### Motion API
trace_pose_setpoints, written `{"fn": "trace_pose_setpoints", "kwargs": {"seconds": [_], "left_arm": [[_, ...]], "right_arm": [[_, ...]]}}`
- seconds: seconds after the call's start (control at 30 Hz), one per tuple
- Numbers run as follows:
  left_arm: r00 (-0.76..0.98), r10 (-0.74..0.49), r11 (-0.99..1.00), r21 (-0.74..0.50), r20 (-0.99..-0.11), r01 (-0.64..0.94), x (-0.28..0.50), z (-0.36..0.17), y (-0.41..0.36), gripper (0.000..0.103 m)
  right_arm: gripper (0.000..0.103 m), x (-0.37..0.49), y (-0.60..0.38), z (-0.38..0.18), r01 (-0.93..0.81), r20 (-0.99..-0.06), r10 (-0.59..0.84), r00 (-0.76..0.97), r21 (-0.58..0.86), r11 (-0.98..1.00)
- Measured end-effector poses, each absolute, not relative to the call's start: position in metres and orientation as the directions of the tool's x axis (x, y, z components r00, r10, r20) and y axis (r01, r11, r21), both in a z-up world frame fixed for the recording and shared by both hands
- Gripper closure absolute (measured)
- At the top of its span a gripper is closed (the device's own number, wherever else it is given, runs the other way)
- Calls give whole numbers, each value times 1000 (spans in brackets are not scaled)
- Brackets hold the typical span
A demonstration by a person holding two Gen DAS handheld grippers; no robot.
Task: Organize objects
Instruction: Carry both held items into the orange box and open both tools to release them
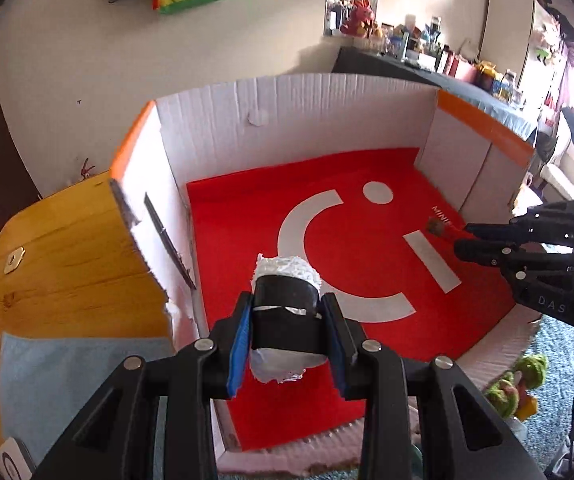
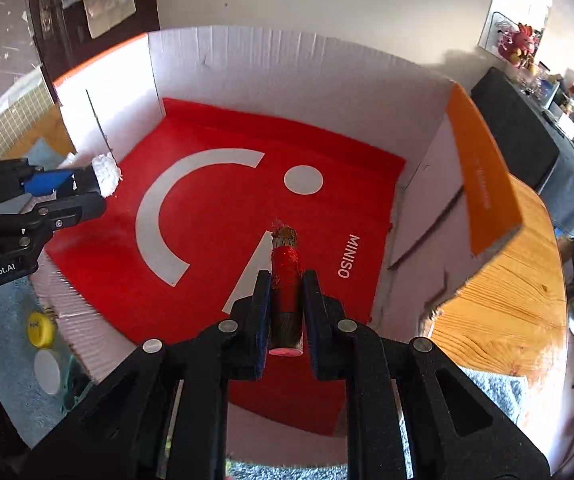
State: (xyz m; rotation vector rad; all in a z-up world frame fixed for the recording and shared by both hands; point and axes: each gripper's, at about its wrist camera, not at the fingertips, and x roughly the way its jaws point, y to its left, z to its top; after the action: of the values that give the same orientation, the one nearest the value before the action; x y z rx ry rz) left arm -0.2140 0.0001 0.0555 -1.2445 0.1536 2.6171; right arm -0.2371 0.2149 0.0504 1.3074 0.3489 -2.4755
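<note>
My left gripper [image 1: 287, 320] is shut on a black cylinder with white textured ends [image 1: 285, 300] and holds it above the red floor of an open cardboard box [image 1: 287, 108]. It also shows in the right wrist view [image 2: 87, 196], its white tip [image 2: 106, 175] over the box's left edge. My right gripper [image 2: 285, 292] is shut on a thin stick wrapped in red glitter with a brown frayed tip [image 2: 285, 268], held above the red floor. In the left wrist view the right gripper [image 1: 463, 238] reaches in from the right with the frayed tip [image 1: 434, 226] showing.
The box has white walls, orange flaps [image 2: 483, 176] and a red Miniso sheet [image 1: 247, 220] on its floor. It stands on a wooden table [image 1: 67, 248] with a blue cloth [image 1: 79, 380]. Plush toys [image 1: 515, 384] and lids [image 2: 41, 330] lie on the carpet below.
</note>
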Motion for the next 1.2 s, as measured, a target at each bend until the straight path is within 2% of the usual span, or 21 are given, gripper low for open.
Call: {"fn": "trace_pose_setpoints", "kwargs": {"seconds": [0.2,0.73,1.1,1.2], "left_arm": [[-570,149,-964,10,-808,-266,-223,44,4,68],[-596,58,-955,130,-801,-268,-221,37,16,67],[-595,66,-953,126,-801,-275,-223,35,20,60],[-595,71,-953,122,-800,-278,-222,35,21,53]], "right_arm": [[88,-244,213,40,389,-857,-142,-495,-73,-918],[88,-244,217,36,394,-863,-151,-482,-60,-917],[88,-243,219,35,400,-864,-149,-480,-64,-914],[88,-244,218,36,401,-865,-149,-479,-64,-914]]}}
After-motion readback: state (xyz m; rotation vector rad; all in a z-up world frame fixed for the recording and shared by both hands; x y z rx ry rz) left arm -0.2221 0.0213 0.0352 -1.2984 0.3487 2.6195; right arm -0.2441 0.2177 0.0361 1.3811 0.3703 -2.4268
